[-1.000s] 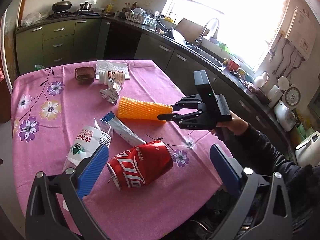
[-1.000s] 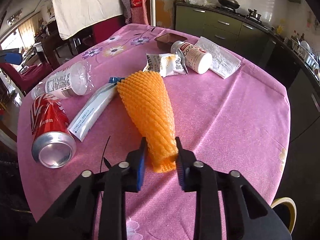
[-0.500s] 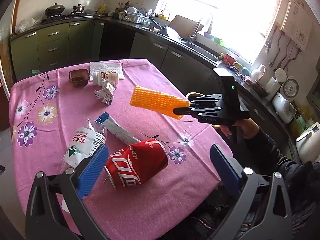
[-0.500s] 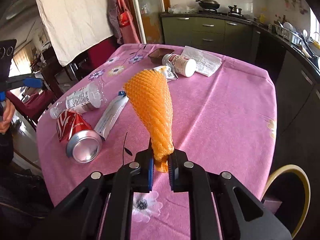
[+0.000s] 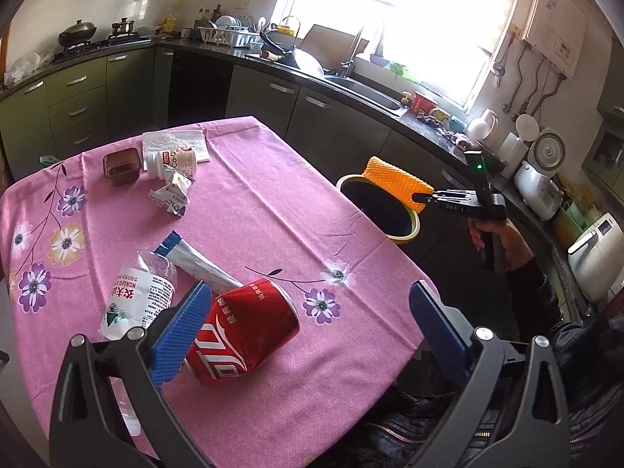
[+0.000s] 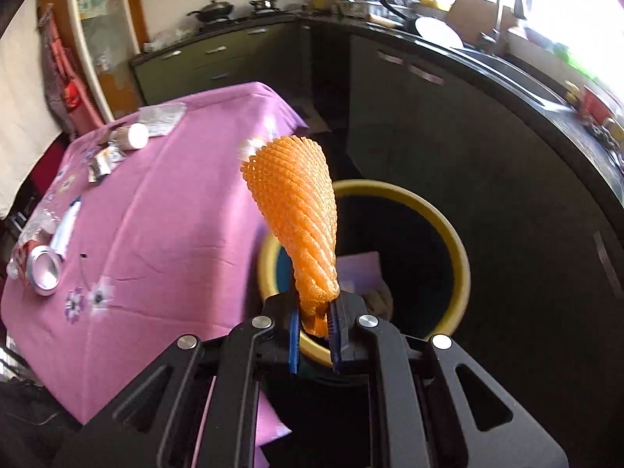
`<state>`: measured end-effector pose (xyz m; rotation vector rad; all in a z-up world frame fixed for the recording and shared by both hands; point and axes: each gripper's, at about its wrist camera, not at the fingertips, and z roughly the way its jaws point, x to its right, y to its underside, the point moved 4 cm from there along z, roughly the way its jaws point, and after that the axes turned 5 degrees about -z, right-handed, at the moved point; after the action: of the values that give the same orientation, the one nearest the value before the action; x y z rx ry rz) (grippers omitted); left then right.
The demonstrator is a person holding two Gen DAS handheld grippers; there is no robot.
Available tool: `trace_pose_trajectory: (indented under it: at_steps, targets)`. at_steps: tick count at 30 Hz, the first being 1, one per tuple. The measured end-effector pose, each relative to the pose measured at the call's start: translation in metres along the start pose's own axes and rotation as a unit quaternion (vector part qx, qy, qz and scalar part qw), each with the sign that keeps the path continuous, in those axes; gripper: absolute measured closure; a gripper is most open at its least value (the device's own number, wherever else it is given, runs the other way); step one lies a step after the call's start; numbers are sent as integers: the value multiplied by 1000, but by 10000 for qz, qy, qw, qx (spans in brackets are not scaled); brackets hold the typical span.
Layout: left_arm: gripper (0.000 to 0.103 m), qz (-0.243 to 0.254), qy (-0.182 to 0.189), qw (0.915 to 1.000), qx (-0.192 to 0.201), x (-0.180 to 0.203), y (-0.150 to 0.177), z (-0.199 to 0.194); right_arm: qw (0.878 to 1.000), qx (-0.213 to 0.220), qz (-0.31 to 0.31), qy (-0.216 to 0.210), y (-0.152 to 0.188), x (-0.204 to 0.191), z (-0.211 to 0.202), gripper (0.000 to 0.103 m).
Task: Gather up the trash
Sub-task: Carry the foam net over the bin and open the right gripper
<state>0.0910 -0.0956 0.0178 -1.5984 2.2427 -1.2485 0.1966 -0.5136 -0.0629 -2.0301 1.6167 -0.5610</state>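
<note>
A: Right gripper state?
B: Clenched on the narrow end of the orange foam net, pads squashing it. Net hangs over the yellow-rimmed bin, just off the table's right edge.
A: Handling?
B: Looks light, soft, springy. Crushes at the grip, flares wide at the free end. Pinching one end seems enough; should drop easily.
A: Left gripper?
B: Jaws wide apart, holding nothing, hovering near the red can.
A: Surface, room?
B: Pink floral cloth on the table, kitchen counters and window at the far side. Bottle, wrappers, pill jar left.
</note>
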Motion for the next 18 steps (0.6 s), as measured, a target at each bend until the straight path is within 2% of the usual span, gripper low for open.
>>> trace_pose_trajectory:
  at_steps: [6,10,12,14,18]
  targets:
    - [6,40,-35,10000,-45,0,0,1,9957,-525,644,420,14,50,50,91]
    - [6,42,-85,9999,-85,-1,1,1,9922,-689,841,608,13,63,71,90]
    - [6,31,-97,9999,-102,-2,2,2,9885,-789,1005,809,13,69,78,83]
    - [6,29,-99,9999,-115,-4,3,2,9869,-695,1150,894,13,74,77,61]
    - [6,68,-82,9998,-147,-5,5,3,9880,-498,1158,893,10,61,61,53]
